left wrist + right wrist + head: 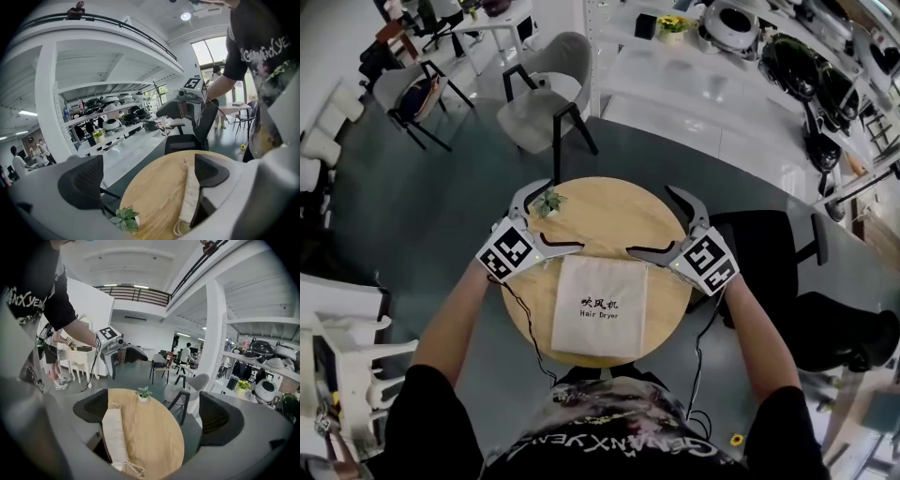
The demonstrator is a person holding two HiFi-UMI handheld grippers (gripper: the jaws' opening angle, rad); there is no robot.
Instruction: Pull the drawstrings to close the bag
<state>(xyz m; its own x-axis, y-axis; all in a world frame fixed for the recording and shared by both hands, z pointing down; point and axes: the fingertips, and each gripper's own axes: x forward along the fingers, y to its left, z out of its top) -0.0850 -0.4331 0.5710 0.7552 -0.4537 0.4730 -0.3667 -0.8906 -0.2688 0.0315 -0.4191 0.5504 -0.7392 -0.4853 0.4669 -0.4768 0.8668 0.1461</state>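
Note:
A white drawstring bag [598,305] printed "Hair Dryer" lies flat on the round wooden table [609,202], its mouth facing away from me. My left gripper [562,216] hovers open over the bag's top-left corner. My right gripper [649,219] hovers open over the top-right corner. In the left gripper view the bag [190,197] lies beside the right-hand jaw, with a cord loop [180,228] at its near end. In the right gripper view the bag [115,434] lies by the left-hand jaw, its cord [136,469] near the bottom. Nothing is between either pair of jaws.
A small potted plant [548,202] stands on the table by the left gripper. A grey chair [544,103] stands beyond the table and a black office chair [769,248] at its right. White shelves with cookware [797,66] run along the far right.

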